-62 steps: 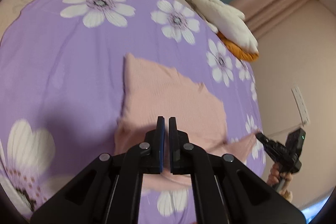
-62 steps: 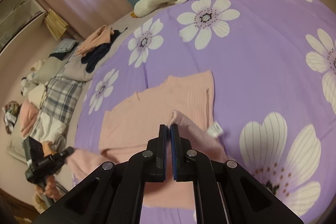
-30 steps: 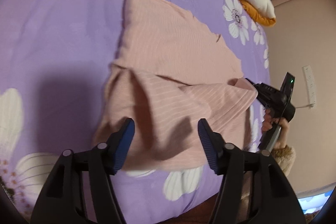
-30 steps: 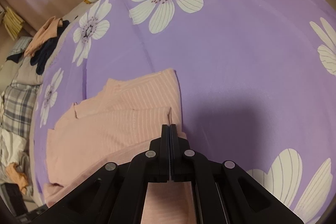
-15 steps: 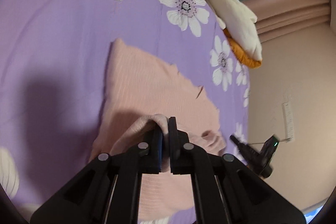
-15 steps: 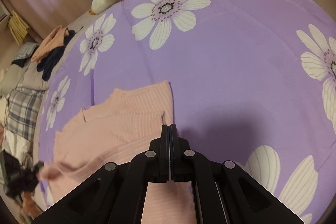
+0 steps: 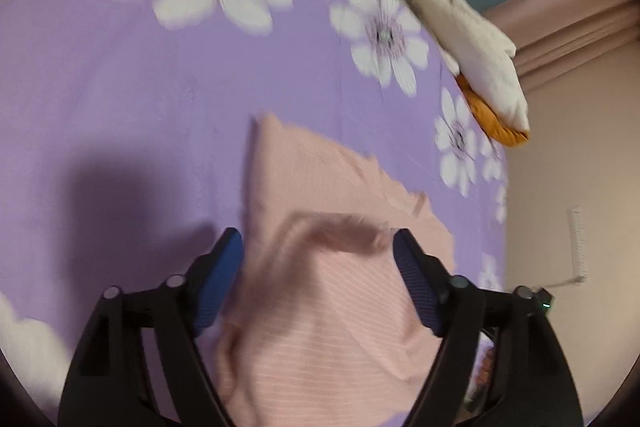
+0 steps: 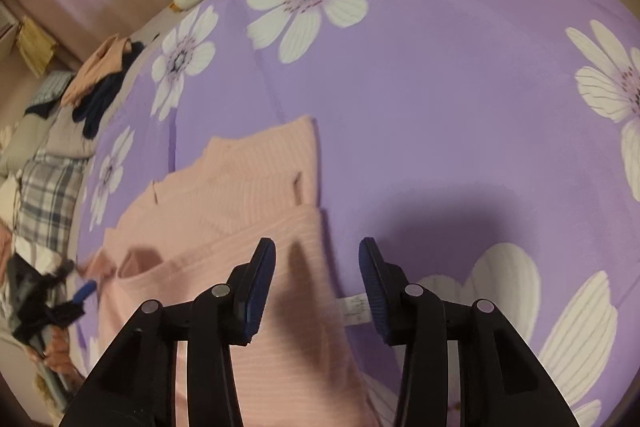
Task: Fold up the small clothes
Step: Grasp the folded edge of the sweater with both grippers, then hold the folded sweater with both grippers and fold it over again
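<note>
Both claws stand open over a pink top [image 7: 320, 307] lying part-folded near the front edge of a bed [image 7: 120, 107] spread with a purple flowered sheet. The left claw [image 7: 318, 279] has just been opening and its jaws stand wide, holding nothing; a loose, blurred fold of the top shows between them, clear of both pads. The right claw [image 8: 316, 283] has also just been opening, its jaws about half apart and empty, the top's right edge and a small white label [image 8: 354, 309] beneath the gap. The top lies straight ahead of and below each claw, its long axis running away from the front edge toward the far end of the bed, so any further fold looks set to turn on which side edge each hand takes: the left claw is nearer the left edge, the right claw nearer the edge with the label. The left view shows the dropped fold and the top's far corner, but is blurred; the right view is sharper and shows the layered folds, the label, the other claw at far left, and a pile of clothes [image 8: 100, 75] toward the bed's far left corner.
</note>
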A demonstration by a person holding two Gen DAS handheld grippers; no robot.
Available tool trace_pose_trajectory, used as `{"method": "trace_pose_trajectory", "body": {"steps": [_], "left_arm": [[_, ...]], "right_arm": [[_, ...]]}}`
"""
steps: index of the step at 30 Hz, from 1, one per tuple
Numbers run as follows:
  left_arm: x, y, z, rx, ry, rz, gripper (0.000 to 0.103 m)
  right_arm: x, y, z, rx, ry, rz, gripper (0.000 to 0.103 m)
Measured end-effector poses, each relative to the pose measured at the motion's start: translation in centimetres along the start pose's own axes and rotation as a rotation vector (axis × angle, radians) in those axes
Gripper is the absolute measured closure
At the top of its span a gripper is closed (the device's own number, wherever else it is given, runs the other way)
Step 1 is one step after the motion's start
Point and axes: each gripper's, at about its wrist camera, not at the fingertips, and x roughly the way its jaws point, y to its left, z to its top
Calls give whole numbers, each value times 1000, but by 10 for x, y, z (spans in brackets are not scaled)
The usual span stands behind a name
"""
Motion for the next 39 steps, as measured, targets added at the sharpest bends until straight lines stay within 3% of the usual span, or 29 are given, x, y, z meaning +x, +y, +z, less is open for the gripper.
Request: {"method": "trace_pose_trajectory", "body": {"steps": [2, 5, 7, 9, 15, 20, 24, 26, 27, 28, 32, 35, 39], "left_arm": [[-8, 0, -1, 50, -28, 17, 25], [-5, 2, -4, 75, -5, 31, 25], [-1, 4, -6, 80, 5, 48, 26], [4, 2, -7, 92, 11, 56, 26], [13, -21, -4, 173, -9, 52, 29], [47, -37, 0, 259, 54, 83, 30], [72, -34, -1, 288, 90, 167, 42], [76, -32, -2, 294, 77, 201, 63], [76, -32, -2, 298, 72, 212, 84], [75, -31, -3, 303, 67, 217, 92], [64, -28, -2, 269, 54, 189, 97], [43, -35, -3, 263, 16, 133, 98], [17, -46, 0, 265, -41, 112, 99]], "right_arm": [[6, 6, -2, -18, 9, 12, 60], [17, 12, -4, -37, 29, 2, 62], [21, 16, -7, -54, 34, -19, 89], [17, 19, -9, -66, 7, -41, 95], [-19, 21, -12, -83, -92, -49, 96], [-33, 15, -14, -61, -132, -48, 96], [-31, 9, -17, -34, -125, -43, 96], [-30, 10, -18, -28, -122, -43, 96], [-31, 10, -19, -28, -124, -43, 96], [-31, 10, -18, -30, -124, -40, 96], [-33, 15, -18, -43, -138, -46, 96], [-40, 22, -18, -61, -159, -46, 96], [-55, 33, -12, -82, -197, -21, 96]]}}
